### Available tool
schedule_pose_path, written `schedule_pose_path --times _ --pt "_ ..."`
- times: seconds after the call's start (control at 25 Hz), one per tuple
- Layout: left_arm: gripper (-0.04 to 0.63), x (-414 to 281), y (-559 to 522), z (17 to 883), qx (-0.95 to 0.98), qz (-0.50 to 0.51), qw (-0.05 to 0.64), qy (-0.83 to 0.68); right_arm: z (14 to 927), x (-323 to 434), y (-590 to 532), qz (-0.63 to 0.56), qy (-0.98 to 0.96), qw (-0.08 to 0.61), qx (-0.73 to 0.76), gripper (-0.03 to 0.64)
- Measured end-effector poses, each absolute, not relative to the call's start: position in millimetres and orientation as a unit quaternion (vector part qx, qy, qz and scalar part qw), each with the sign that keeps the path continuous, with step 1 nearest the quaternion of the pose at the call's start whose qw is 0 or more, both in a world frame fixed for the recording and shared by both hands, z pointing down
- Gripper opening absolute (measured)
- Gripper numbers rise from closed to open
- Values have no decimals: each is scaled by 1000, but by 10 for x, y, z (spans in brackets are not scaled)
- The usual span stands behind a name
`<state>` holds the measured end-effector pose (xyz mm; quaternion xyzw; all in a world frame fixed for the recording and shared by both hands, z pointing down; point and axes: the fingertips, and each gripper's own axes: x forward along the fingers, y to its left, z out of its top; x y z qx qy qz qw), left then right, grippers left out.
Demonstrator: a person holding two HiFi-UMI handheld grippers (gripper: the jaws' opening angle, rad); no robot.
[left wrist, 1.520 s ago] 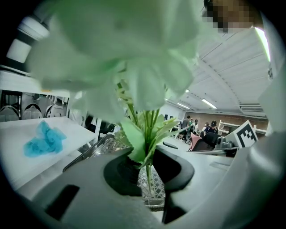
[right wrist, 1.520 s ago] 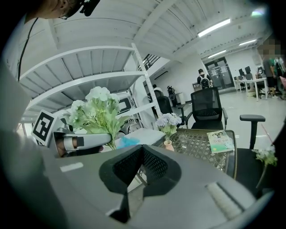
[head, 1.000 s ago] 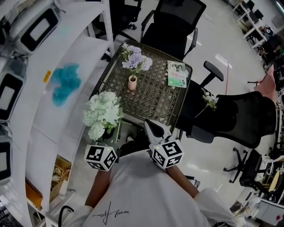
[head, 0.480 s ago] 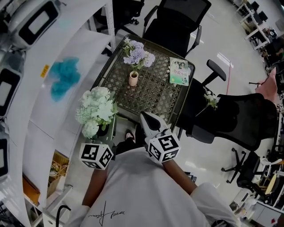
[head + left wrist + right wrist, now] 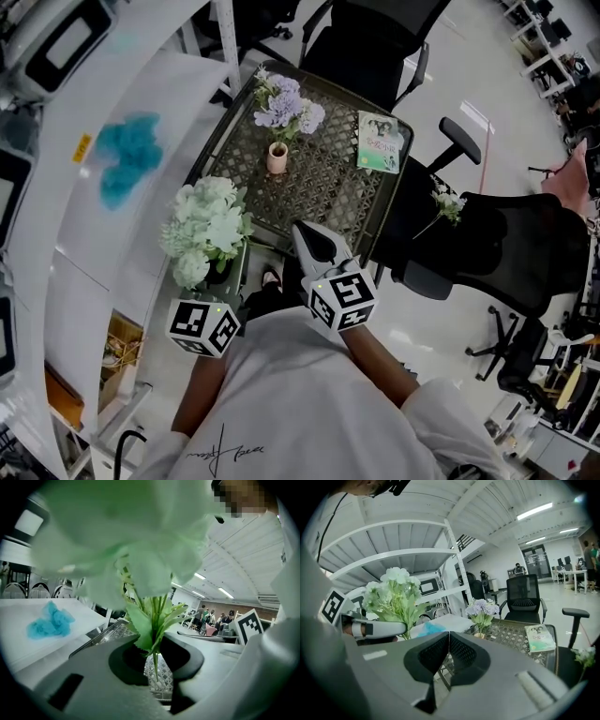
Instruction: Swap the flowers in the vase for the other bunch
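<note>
Apparently — left claw (image 5: 157, 666) snug on bunch (image 5: 144, 627)

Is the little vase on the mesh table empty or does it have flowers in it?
Full: purple flowers rise from the vase; the white bunch is held in the left tool.

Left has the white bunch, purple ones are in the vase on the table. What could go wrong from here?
1. The small vase stands free on the mesh table; pulling the purple flowers out with the right gripper, now shut and empty, could tip it.
2. The left gripper clamps the white bunch only by thin stems; its big head may swing or slip.
</note>
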<state>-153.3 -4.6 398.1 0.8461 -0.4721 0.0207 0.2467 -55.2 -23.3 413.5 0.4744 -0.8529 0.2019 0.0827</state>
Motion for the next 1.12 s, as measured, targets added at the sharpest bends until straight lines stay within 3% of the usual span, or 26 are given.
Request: schedule_pose_path --times 1.12 --pt "72 -1332 -562 4365 824 69 280 -488 4593 -394 -1186 239 -849 88 463 54"
